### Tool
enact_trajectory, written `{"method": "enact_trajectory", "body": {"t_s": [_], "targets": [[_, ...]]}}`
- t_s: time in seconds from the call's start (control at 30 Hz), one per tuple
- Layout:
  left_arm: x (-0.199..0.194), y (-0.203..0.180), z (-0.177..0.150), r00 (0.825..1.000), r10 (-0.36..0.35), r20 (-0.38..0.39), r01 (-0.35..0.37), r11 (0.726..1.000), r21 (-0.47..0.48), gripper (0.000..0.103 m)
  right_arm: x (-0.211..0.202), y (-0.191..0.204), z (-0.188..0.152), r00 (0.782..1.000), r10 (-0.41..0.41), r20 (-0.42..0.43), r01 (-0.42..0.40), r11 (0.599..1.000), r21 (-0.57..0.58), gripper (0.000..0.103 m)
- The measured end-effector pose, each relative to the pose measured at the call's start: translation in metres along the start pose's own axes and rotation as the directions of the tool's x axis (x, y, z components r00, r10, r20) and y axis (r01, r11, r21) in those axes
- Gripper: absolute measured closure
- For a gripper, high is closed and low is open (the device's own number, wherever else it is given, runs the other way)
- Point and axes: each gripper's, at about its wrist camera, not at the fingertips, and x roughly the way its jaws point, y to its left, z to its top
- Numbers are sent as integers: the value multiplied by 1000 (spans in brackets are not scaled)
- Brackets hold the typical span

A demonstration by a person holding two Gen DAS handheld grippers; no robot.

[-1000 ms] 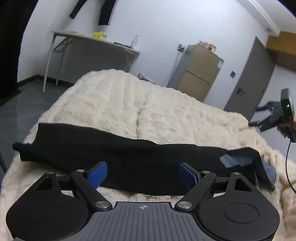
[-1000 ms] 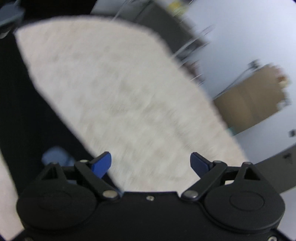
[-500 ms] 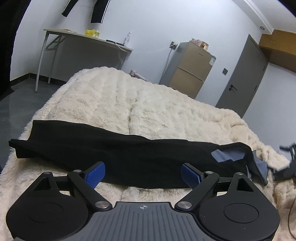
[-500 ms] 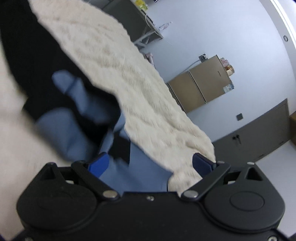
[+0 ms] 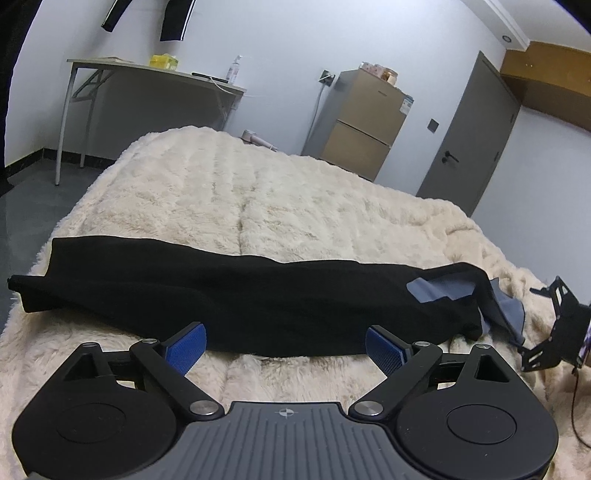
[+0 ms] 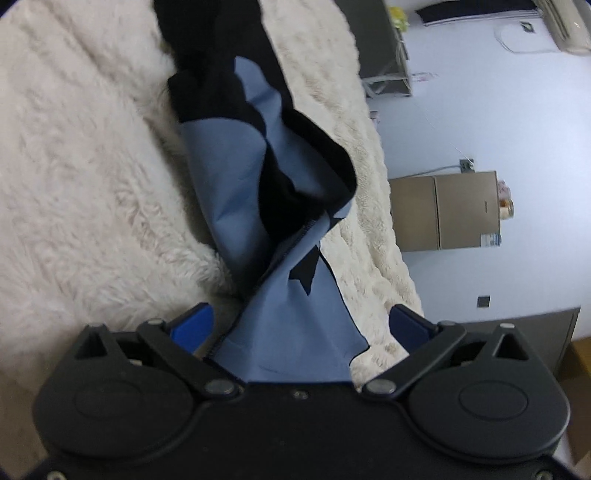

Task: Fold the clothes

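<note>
A long black garment [image 5: 258,291] with a blue-grey lining [image 5: 439,290] lies folded in a strip across the near part of the cream fluffy blanket [image 5: 258,199]. My left gripper [image 5: 284,339] hovers just in front of the strip's near edge. Its jaws are wide and still opening, with nothing pressed between them. My right gripper [image 6: 301,317] is at the garment's lined end [image 6: 229,177], also opening wide. The blue lining [image 6: 295,325] lies between its pads, which do not press on it. The right gripper [image 5: 557,332] also shows at the left wrist view's right edge.
The blanket covers a wide bed. Beyond it stand a grey table [image 5: 147,70] with small items, a brown fridge [image 5: 365,122] and a grey door [image 5: 469,140]. Dark clothes hang on the back wall [image 5: 173,18]. Dark floor [image 5: 33,199] lies to the left.
The right gripper came down from mid-air and rolled, ending low at the garment's blue-lined end. The left gripper barely shifted. Both jaws spread slightly wider.
</note>
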Motion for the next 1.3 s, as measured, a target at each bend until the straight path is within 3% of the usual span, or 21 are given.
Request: {"method": "enact_trajectory", "body": {"t_s": [0.57,0.87,1.13,1.2,1.23,1.27,1.3], "targets": [[5,-5,-2,1000,4,-20,-4,1000,11,12,-5,2,-15,999,-33,16,34,998,-45,0],[7,-3,-2,999,-2,-42,2,1000,13,11,-9,-4,-26,997,-65,39,70,987,-144,0],[13,-5,-4,998,13,-59,-12,1000,25,11,9,9,-32,999,34,4,-33,980,-197,3],[14,-5,-4,998,19,-67,-17,1000,26,11,13,6,-30,996,94,-8,-93,978,-187,35],[14,-5,-4,997,21,-68,-19,999,27,11,14,-4,-28,993,118,-15,-119,981,-155,74],[14,-5,-4,997,21,-68,-19,999,27,11,16,-18,-26,990,141,-21,-142,983,-116,93],[15,-5,-4,997,22,-71,-20,999,27,11,17,-31,-24,986,164,-27,-166,983,-76,94]]}}
